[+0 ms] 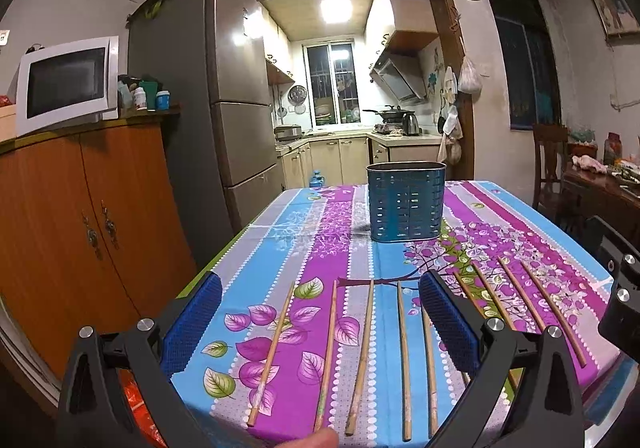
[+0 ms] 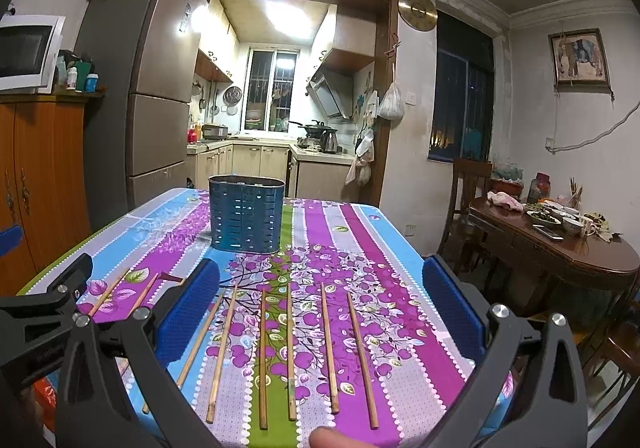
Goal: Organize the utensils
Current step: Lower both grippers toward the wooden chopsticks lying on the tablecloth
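**Chopsticks lined up, holder waiting at the back**

Both grippers hover over the near table edge, jaws spread wide, nothing held: left gripper [image 1: 320, 312] and right gripper [image 2: 320, 308]. The wooden chopsticks [image 2: 263, 360] lie in a loose row, mostly apart, across the near end of the floral tablecloth [image 2: 360, 244]. Plenty of bare cloth sits between them and the blue slotted utensil holder [image 1: 406, 201], standing upright farther back. Can't tell what's inside it.
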Demonstrator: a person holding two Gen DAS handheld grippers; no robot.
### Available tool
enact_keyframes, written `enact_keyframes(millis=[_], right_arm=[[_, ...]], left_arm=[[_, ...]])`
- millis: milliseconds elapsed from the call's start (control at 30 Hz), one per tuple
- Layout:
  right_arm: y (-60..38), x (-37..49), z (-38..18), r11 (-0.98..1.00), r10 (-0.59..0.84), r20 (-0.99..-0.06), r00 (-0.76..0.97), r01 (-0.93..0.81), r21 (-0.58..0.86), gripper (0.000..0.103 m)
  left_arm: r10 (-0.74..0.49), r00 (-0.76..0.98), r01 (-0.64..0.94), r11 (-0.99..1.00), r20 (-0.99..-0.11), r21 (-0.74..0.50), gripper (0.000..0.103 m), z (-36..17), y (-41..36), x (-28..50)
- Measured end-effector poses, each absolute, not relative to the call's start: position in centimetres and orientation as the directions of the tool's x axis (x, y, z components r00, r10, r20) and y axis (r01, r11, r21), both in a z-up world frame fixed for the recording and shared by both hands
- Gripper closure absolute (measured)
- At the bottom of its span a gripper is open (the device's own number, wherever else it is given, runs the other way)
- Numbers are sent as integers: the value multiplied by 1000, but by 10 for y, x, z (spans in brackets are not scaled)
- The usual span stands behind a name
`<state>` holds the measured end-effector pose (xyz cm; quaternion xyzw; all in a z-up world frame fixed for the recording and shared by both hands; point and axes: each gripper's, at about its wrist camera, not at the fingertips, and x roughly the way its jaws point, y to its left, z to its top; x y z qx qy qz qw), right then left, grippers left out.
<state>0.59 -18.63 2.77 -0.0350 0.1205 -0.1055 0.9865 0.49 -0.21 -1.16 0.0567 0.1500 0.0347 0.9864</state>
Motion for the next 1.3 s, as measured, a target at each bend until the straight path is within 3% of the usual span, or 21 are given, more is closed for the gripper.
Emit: enact_keyframes(millis=[300, 433, 633, 733, 933, 1167, 1300], right_arm=[[-198, -3, 32, 973, -231, -176, 957, 230, -27, 5], [-206, -4, 29, 975, -222, -158, 962, 214, -63, 5], [-234, -2, 9, 984, -175, -282, 943, 154, -94, 5], [-255, -4, -4, 982, -186, -340, 922, 169, -79, 5], [-280, -19, -25, 990, -124, -426, 896, 140, 8, 5], [-263, -25, -50, 996, -84, -480, 873, 79, -31, 5], [-255, -25, -56, 999, -43, -491, 870, 36, -24, 22]], left_arm=[[89, 945, -46, 989, -315, 140, 4, -12, 0, 6], [90, 943, -53, 991, -320, 121, 4, -10, 31, 7], [116, 910, -136, 990, -399, -23, 4, -20, 119, 13], [141, 880, -143, 989, -453, 30, 4, -31, 142, 7], [220, 860, -148, 971, -460, 187, 4, -57, 146, -19], [67, 875, 38, 978, -480, 205, 12, -88, 102, -34], [26, 864, 97, 971, -502, 218, 26, -104, 87, -26]])
